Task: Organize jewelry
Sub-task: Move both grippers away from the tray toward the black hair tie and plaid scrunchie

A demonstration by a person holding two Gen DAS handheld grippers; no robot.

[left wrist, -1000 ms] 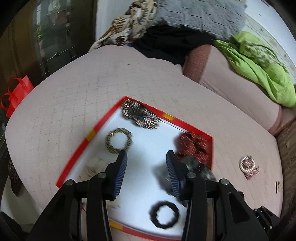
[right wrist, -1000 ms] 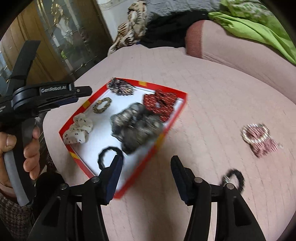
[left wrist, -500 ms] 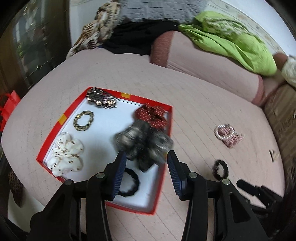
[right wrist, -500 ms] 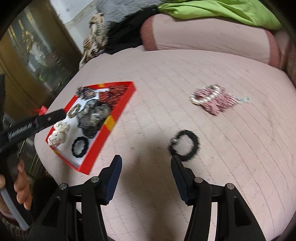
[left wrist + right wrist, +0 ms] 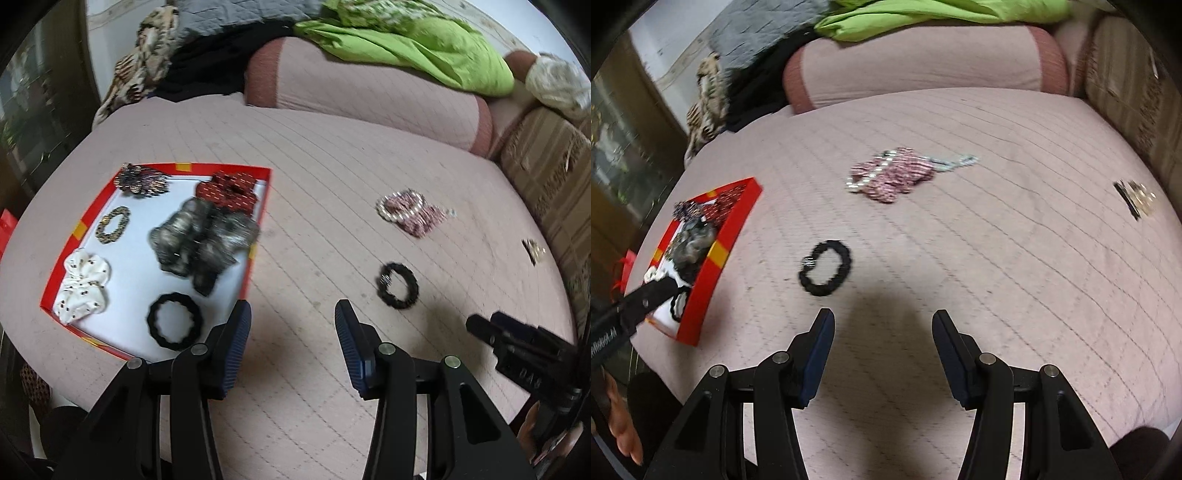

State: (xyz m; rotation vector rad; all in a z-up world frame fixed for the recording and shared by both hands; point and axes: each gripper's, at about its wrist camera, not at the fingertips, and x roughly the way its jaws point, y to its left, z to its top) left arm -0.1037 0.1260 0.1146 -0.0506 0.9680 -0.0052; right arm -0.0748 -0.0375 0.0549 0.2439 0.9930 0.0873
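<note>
black ruffled scrunchie, small metal charm

One red tray lies near the left edge of the pink quilted bed. It carries six pieces: one white scrunchie, one black band, one gold bracelet, one dark beaded piece, one red scrunchie, and one grey bundle, perhaps more than one item. Out on the bed lie three more: one black beaded bracelet, one pink-and-pearl cluster, one gold clip near the right edge.
</note>
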